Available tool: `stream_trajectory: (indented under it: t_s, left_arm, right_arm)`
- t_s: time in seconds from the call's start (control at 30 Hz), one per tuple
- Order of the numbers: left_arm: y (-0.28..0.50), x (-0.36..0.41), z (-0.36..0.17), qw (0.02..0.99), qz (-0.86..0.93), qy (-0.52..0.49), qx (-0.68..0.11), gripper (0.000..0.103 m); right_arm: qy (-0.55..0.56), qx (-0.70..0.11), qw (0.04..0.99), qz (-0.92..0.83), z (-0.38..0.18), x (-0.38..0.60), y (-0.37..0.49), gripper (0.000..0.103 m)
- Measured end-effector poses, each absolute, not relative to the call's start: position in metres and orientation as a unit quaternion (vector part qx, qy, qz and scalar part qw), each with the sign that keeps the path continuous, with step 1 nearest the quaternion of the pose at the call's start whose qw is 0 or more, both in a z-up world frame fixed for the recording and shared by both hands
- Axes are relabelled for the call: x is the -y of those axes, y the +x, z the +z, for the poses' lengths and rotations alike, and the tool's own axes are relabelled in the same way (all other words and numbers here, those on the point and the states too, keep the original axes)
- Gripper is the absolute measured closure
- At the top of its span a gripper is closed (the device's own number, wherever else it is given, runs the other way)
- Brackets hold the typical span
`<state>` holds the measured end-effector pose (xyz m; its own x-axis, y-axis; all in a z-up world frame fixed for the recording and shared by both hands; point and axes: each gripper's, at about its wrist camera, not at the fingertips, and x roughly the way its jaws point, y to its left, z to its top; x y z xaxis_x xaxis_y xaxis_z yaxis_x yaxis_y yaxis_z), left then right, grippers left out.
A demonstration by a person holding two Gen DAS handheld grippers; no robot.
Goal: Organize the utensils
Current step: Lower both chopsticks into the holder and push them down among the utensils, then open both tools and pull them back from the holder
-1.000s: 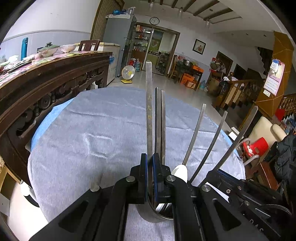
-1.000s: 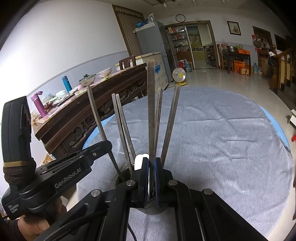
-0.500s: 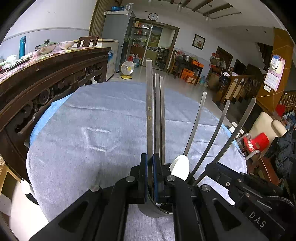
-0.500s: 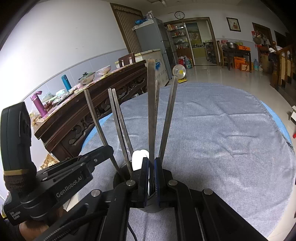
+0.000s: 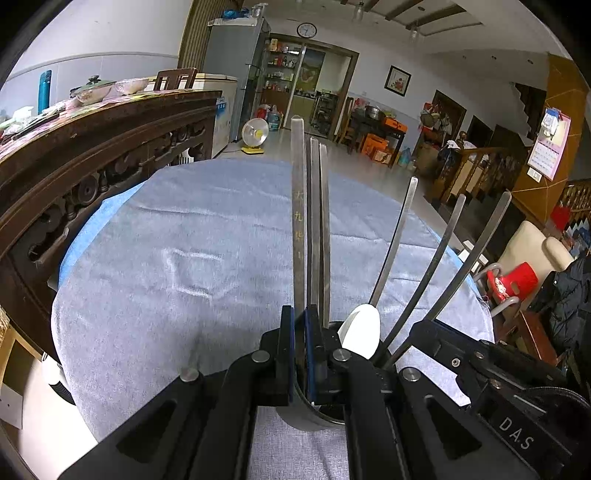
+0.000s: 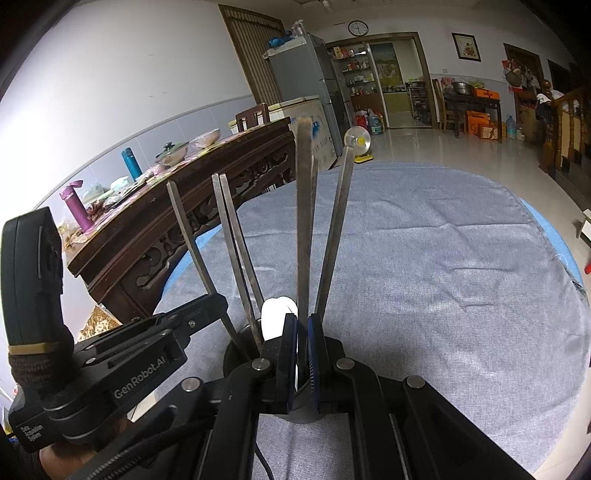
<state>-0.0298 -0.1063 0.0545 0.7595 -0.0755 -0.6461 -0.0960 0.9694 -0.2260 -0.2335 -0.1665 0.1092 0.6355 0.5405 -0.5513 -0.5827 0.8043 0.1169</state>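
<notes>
Two grippers at a utensil holder on a grey tablecloth (image 5: 177,258).
Left gripper (image 5: 300,325) and right gripper (image 6: 302,332) each pinch one upright metal handle in the metal cup (image 5: 314,419); a white spoon (image 5: 362,330) stands alongside.

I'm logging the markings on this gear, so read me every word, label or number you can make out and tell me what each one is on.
"GenRobot.AI": side of the left gripper, in the right wrist view.
"DAS": body of the right gripper, in the left wrist view.
"Data ... System": small label on the left gripper; middle word too small.
Gold characters on the utensil handle: too blurred to read.
Wall calendar and clock: too small.
</notes>
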Motion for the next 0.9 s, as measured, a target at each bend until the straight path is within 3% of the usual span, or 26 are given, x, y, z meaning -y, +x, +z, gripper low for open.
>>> stream_trajectory:
  t_s: [0.53,0.6,0.67,0.7,0.8,0.9]
  left_arm:
    - [-0.03,0.103,0.057,0.93,0.0,-0.13,-0.342,0.097]
    - [-0.032,0.101,0.061,0.932,0.003,-0.133,-0.338,0.097]
    - [-0.034,0.099,0.065,0.933,0.002,-0.134,-0.335,0.097]
    - [-0.036,0.099,0.068,0.934,0.004,-0.135,-0.331,0.096]
    - [-0.04,0.095,0.075,0.937,0.006,-0.136,-0.323,0.093]
    - [-0.045,0.093,0.082,0.937,0.006,-0.142,-0.319,0.076]
  right_arm:
    - [-0.04,-0.298,0.902,0.31,0.111,0.165,-0.232,0.095]
    - [-0.043,-0.29,0.905,0.309,0.115,0.166,-0.234,0.085]
    - [-0.041,-0.283,0.91,0.3,0.12,0.168,-0.235,0.047]
    - [-0.037,-0.279,0.912,0.297,0.123,0.171,-0.236,0.039]
    - [-0.03,-0.267,0.917,0.294,0.132,0.179,-0.239,0.037]
    - [-0.021,-0.255,0.922,0.29,0.142,0.189,-0.245,0.037]
